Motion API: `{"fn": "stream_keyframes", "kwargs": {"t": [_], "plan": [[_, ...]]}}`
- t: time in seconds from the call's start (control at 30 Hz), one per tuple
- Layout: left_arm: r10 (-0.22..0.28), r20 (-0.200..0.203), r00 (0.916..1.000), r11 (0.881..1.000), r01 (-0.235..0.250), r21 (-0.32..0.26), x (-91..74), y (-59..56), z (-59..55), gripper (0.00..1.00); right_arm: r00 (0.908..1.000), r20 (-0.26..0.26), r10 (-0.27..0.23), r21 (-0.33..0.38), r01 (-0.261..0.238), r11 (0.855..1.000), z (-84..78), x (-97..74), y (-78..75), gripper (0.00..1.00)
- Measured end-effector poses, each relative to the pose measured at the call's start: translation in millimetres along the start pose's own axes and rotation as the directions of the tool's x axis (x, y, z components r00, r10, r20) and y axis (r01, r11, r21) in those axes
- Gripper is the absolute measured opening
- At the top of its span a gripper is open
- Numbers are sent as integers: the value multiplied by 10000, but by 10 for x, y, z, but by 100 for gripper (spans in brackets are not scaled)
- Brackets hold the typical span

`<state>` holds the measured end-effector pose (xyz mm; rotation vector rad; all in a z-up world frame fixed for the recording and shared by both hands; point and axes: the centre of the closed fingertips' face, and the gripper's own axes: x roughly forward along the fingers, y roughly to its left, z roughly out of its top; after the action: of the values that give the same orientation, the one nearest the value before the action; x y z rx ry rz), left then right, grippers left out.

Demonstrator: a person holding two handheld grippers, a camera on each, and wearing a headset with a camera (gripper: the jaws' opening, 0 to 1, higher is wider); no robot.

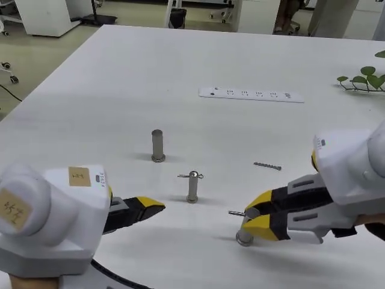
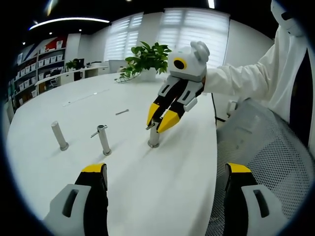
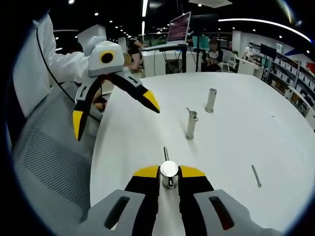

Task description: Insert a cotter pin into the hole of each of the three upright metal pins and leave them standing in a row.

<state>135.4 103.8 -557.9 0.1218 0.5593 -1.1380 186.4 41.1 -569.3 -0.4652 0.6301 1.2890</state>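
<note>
The near pin (image 1: 245,238) stands at the right front of the table (image 1: 120,78). Its head is pinched between the narrow jaws of the right tool (image 1: 248,220), and a cotter pin (image 1: 236,212) pokes out to the left, seemingly through the hole, though that is hard to make out. The middle pin (image 1: 193,188) carries a fitted cotter (image 1: 190,176); the far pin (image 1: 157,146) is bare. A spare cotter (image 1: 267,165) lies farther right. The left tool (image 3: 114,117) hangs wide and empty. The second insertion looks nearly done. Next, I judge, comes picking up the spare cotter for the far pin.

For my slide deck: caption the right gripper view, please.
Right hand-held gripper closed around nearest upright grey metal pin, thin silver cotter pin protruding forward.
</note>
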Motion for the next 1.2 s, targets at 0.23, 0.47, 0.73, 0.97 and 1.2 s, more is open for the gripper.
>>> {"fn": "stream_keyframes", "kwargs": {"t": [0.23, 0.47, 0.73, 0.97, 1.2], "plan": [[201, 40, 9998, 9996, -200, -222, -12, 51, 6, 99, 9997, -100, 209, -99, -210, 9997, 3, 4, -15, 8], [392, 56, 9992, 9986, -390, -369, -53, 96, -13, 99, 9977, -292, 605, -335, -614, 9975, 34, 37, -55, 8], [573, 304, 9979, 9970, -556, -530, -140, 126, 7, 99, 9966, -413, 708, -704, -736, 9948, 127, 55, -218, 8], [658, 380, 9971, 9962, -635, -588, -161, 133, 20, 99, 9974, -478, 547, -996, -592, 9933, 143, 60, -395, 8], [608, 255, 9978, 9969, -594, -520, -157, 127, -9, 99, 9977, -453, 513, -1124, -562, 9921, 151, 76, -520, 8]]}}
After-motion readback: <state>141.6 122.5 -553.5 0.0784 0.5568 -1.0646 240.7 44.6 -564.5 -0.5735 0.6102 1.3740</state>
